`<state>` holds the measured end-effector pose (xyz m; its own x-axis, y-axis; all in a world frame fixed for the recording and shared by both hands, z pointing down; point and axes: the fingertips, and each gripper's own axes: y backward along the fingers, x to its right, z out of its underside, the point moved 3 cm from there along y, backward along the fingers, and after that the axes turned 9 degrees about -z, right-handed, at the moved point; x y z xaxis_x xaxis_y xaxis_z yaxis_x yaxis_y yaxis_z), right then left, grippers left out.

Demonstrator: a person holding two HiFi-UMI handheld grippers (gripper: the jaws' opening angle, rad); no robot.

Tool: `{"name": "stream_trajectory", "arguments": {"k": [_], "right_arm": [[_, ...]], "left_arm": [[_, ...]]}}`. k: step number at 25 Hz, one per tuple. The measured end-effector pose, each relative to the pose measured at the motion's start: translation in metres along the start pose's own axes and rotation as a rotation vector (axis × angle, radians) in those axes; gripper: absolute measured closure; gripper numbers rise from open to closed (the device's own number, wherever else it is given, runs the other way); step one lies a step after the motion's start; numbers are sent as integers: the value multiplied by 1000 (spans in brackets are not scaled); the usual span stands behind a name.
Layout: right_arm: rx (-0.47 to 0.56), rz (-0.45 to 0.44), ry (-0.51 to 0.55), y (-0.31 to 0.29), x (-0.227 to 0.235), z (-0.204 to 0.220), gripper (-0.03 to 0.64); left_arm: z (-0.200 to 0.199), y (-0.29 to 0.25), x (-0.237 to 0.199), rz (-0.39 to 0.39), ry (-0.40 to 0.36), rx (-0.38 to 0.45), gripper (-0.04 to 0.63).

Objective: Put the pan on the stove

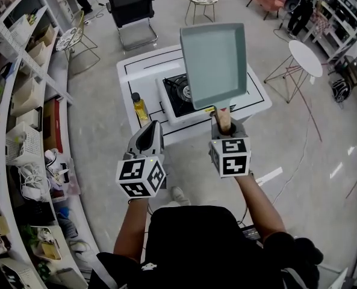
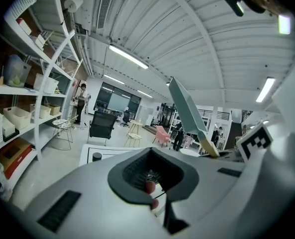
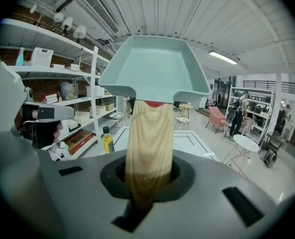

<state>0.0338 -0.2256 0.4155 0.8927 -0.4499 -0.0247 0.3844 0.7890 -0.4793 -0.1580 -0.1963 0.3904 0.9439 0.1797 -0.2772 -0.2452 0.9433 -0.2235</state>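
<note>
Above the near right of the low white table (image 1: 143,71), the pale teal rectangular pan (image 1: 214,62) is held off the surface. Its light wooden handle (image 1: 223,118) is clamped in the right gripper (image 1: 224,129), whose jaws are closed snugly around the wood, with the handle running up out of their hollow. The pan's long axis runs from the gripper away toward the far side, and the tray end is pitched upward rather than level. The black gas stove (image 1: 178,93) sits on the table beneath the pan's near left corner, partly hidden by it, so the coming move probably calls for bringing the tray down and slightly left while levelling it. The left gripper (image 1: 148,138) hangs to the left with its jaws pressed together on nothing. It is near a yellow oil bottle (image 1: 140,107) and plays no part in the carry.
</note>
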Motion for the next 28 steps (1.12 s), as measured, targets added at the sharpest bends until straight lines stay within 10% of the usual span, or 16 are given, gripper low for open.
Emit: {"name": "stream_trajectory", "arguments": {"k": [28], "right_arm": [[-172,-30,-36,-78,24,21,597]], "left_arm": [[5,-57,-13,-13,7,-42,588]]}}
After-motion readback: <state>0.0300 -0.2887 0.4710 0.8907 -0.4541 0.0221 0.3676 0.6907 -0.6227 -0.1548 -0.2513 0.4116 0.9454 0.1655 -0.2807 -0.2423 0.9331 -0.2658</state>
